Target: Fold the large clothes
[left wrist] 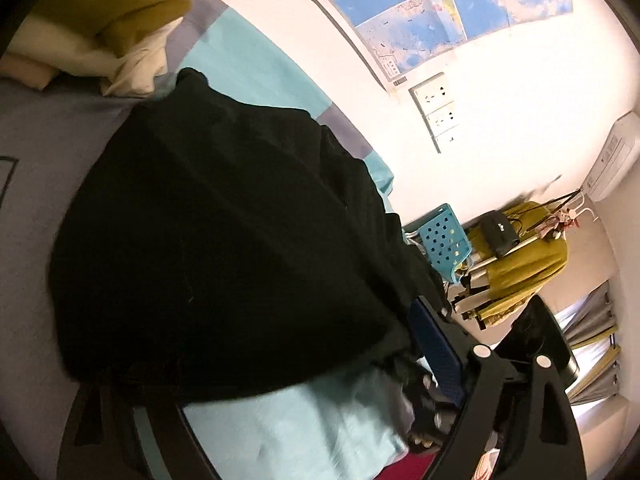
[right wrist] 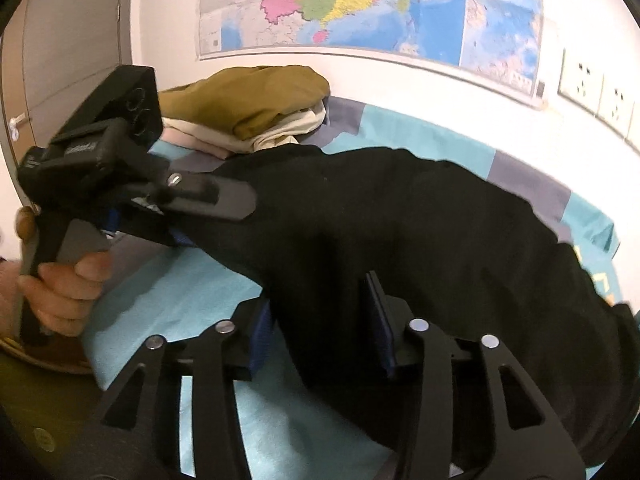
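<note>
nearest, at six o'clock in the right wrist view, the right gripper (right wrist: 320, 320) is clamped on a bunched fold of the black garment (right wrist: 400, 240); cloth fills the whole gap between its blue pads (right wrist: 384, 332). at nine o'clock a person's hand (right wrist: 64, 292) holds the left gripper (right wrist: 208, 220), whose jaws stand wide. one finger lies over the garment's near edge and nothing is pinched. its own camera shows open air between the fingers at four o'clock.

the garment lies spread across the teal bed sheet (right wrist: 180, 300), running from the centre out towards three o'clock, with its far end close to a pile of folded clothes (right wrist: 248, 100) at eleven o'clock. an olive piece tops that pile. beyond it, at twelve o'clock, a wall map (right wrist: 360, 8) hangs above the bed, with wall sockets (right wrist: 580, 76) at two o'clock.

the garment looks soft and limp, a thickish dark knit or fleece, light enough to lift but big enough to sag and drag. it will not hold a crease by itself, and a grip in the middle only bunches it. i judge that the better holds are two points along one edge, a corner or hem in each tool, well apart, so the cloth hangs flat when lifted. the sheet under it is loose too and may ride up into a low pinch.
</note>
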Demonstrator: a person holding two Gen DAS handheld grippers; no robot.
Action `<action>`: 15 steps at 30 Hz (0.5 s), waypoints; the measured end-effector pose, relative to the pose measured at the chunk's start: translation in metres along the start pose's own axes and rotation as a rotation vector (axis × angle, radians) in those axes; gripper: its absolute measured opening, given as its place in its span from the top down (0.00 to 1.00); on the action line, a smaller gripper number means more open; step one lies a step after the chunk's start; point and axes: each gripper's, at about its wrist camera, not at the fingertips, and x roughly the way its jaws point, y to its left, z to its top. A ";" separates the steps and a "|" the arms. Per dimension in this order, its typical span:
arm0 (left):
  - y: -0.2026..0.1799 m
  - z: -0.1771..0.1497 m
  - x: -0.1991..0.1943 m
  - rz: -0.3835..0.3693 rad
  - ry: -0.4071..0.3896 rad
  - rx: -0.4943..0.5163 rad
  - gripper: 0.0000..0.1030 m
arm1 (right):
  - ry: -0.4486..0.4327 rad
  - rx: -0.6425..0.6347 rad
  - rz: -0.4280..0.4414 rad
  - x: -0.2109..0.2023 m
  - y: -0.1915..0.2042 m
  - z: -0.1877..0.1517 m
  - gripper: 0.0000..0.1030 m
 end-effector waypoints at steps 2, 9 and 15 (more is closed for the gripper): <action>-0.005 0.002 0.011 0.033 0.012 0.016 0.15 | -0.006 0.041 0.031 -0.008 -0.005 -0.002 0.53; -0.016 0.011 0.033 0.158 -0.014 0.118 0.14 | -0.069 0.336 0.166 -0.057 -0.056 -0.027 0.38; -0.012 0.017 0.034 0.175 -0.022 0.089 0.19 | -0.057 0.654 0.226 -0.088 -0.111 -0.083 0.29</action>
